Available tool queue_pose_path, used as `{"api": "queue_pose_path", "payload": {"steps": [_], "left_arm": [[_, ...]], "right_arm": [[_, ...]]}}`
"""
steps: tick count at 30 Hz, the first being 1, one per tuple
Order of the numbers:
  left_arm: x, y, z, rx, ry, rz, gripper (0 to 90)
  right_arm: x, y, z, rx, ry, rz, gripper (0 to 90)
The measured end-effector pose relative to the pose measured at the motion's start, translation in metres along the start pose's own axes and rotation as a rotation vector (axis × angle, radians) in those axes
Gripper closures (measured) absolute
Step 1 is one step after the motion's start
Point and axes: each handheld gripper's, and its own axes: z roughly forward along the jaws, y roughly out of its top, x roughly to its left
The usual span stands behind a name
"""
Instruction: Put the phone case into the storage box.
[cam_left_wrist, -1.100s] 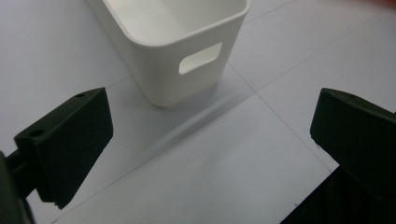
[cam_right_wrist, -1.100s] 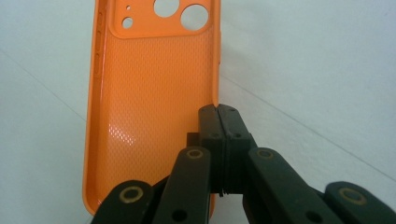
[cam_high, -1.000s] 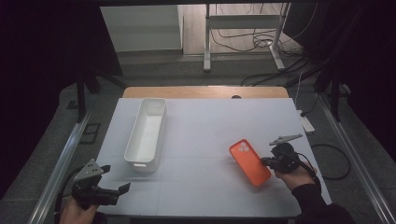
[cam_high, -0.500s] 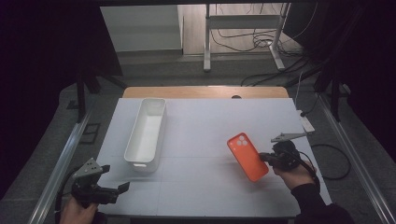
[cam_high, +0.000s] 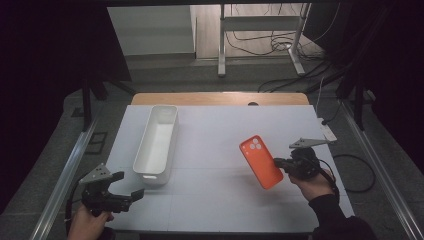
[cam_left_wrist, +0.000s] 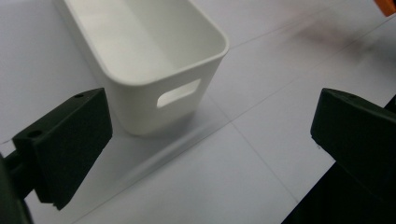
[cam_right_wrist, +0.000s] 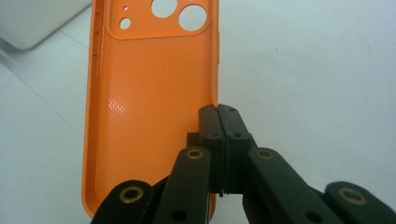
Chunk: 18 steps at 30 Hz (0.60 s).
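— Where was the orange phone case (cam_high: 260, 162) found at that moment?

— It was held clear of the white table (cam_high: 215, 150), right of centre, pinched by one long edge in the right gripper (cam_high: 278, 163). In the right gripper view the jaws were seen pressed together on the case's rim (cam_right_wrist: 152, 116), its camera cut-outs pointed away from the tool.

— And the left gripper (cam_high: 136, 193)?

— Its jaws were spread wide with nothing between them, and it was kept low at the near left corner, aimed at the near end of the white bin (cam_left_wrist: 154, 60) (the slot handle was plainly seen).

— Which step was judged to be in hand?

— A carry, most likely: the case was lifted and the bin (cam_high: 157, 142), well apart to the left, was taken as the probable goal. A move leftward over the open top would be called for next, then a release.

— The surroundings?

— A pale, bare tabletop was noted, backed by a wooden edge (cam_high: 220, 98); beyond it, dark curtains, a metal stand (cam_high: 260, 37) and loose cables (cam_high: 260, 47) on the floor were seen.
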Motion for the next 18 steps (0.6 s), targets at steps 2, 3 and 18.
{"api": "queue_pose_path", "payload": {"steps": [2,3,18], "left_arm": [[-0.001,0.004,0.000,-0.001,-0.005,0.009,0.0],[-0.002,0.006,0.001,-0.002,-0.008,0.011,0.0],[-0.010,0.032,0.017,-0.018,-0.072,0.028,0.0]], "right_arm": [[0.001,0.001,-0.001,-0.014,0.003,-0.002,88.6],[0.001,0.002,-0.001,-0.020,0.004,0.000,88.6],[0.010,0.010,-0.005,-0.068,0.013,-0.018,88.6]]}}
